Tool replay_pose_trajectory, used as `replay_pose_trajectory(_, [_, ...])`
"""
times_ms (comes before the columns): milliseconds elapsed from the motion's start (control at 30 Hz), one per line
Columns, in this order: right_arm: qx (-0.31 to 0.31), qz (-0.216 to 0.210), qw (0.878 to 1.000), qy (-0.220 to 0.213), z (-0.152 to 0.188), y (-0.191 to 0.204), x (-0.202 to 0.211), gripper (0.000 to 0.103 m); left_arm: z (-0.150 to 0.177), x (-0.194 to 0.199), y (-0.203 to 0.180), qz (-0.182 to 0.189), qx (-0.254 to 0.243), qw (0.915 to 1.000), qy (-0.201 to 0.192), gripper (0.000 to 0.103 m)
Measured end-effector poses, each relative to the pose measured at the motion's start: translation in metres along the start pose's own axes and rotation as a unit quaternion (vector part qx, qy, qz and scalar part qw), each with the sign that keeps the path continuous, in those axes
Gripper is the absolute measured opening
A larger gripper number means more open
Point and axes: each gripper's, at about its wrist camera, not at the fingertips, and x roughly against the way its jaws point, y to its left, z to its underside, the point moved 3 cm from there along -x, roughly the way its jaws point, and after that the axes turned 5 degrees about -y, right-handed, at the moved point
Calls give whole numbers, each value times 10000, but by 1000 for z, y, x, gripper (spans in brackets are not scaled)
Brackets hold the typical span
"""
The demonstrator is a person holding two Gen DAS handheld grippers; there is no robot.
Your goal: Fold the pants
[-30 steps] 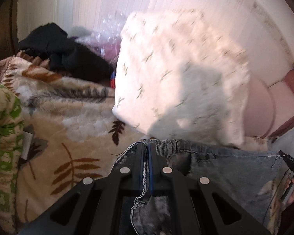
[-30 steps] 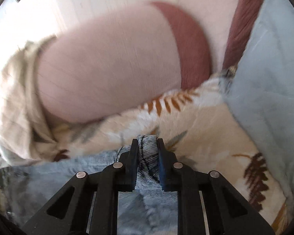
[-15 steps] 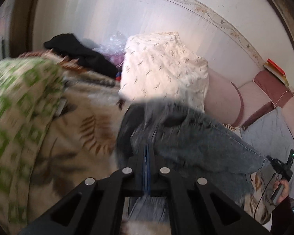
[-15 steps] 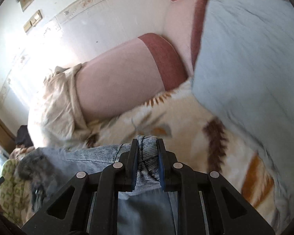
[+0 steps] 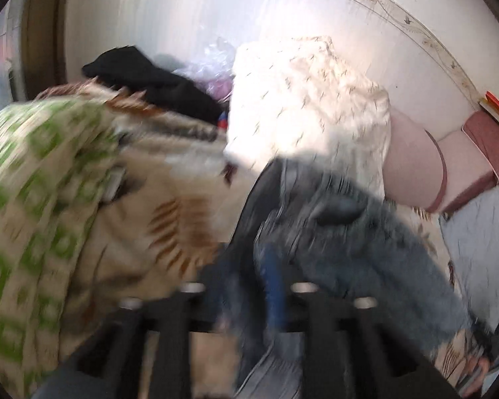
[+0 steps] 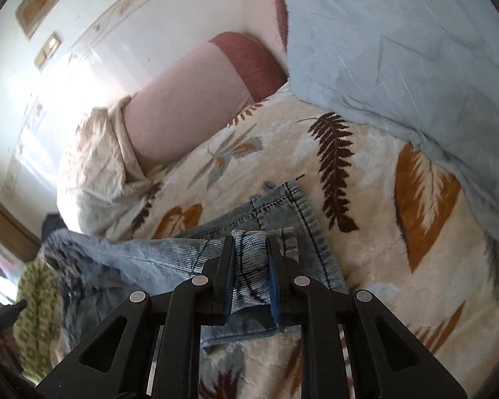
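Left wrist view: the picture is smeared by motion. The left gripper (image 5: pixel 246 286) has just been opening its jaws, and they now stand apart with a fold of the blue jeans (image 5: pixel 342 232) between them; through the blur the pads seem not to press the cloth, though that is hard to judge. The jeans rise in a dark, rumpled heap just beyond the gripper, on the leaf-print blanket (image 5: pixel 169 219). Left of the jeans lies a green-and-white patterned cover (image 5: pixel 30 199). Behind the jeans stands a white pillow with small dark marks (image 5: pixel 302 106), and left of that pillow a black garment (image 5: pixel 156 79). Right of the jeans a pink bolster (image 5: pixel 412 166) lies against the wall.

Right wrist view: this one is sharp. The right gripper (image 6: pixel 249 266) has its 2 fingers narrow, clamped on a bunched fold of the jeans (image 6: pixel 282 212). From there the denim runs left in a long band across the leaf-print blanket (image 6: pixel 399 199), and a hemmed corner lies flat just beyond the fingertips. Above and right of the jeans a pale blue quilt (image 6: pixel 399 40) overlaps the blanket. Beyond the jeans the pink bolster (image 6: pixel 183 106) lies with its rust-red end toward the quilt.
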Motion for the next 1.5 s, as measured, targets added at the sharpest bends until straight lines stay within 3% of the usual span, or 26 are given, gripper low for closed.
replay_pose_trajectory(67, [-62,-13,10000,50,1,-5,-5,16,-16,-15,-9,-87,179,9997,-139,68])
replay_pose_trajectory(167, [-71,-6,10000,69,1,-7,-9,16,-30,-43,-23,-30,317,9995,-55,72])
replay_pose_trajectory(233, [-48,-20,10000,76,2,-6,-10,16,-31,-66,-29,-220,396,9989,154,72])
replay_pose_trajectory(333, [28,-69,9999,79,2,-6,-9,16,-27,-89,-34,-214,495,9979,367,69])
replay_pose_trajectory(433, [50,-78,9999,135,4,-9,-11,16,-28,-104,-41,-36,573,9973,460,41])
replay_pose_trajectory(500, [72,-60,9998,182,6,-9,-13,16,-26,-109,-47,41,533,9971,547,8])
replay_pose_trajectory(700, [104,-60,9998,141,5,-8,-11,16,-25,-97,-54,163,372,9986,348,4])
replay_pose_trajectory(867, [29,-64,9999,84,4,-10,-6,16,-16,-57,-44,500,363,9981,82,4])
replay_pose_trajectory(1033, [-15,-51,10000,17,2,-10,1,16,23,5,-33,888,230,9956,-185,4])
replay_pose_trajectory(1167, [-74,53,10000,23,2,-14,4,16,84,48,-19,982,124,9947,-267,4])
replay_pose_trajectory(1367, [-406,299,9987,119,5,-33,2,16,179,40,14,702,268,9962,449,5])
replay_pose_trajectory(1433, [-535,339,9979,105,5,-39,2,16,186,38,17,615,264,9962,558,5])
replay_pose_trajectory(1500, [-708,327,9969,105,3,-43,0,16,174,49,11,682,126,9969,362,5])
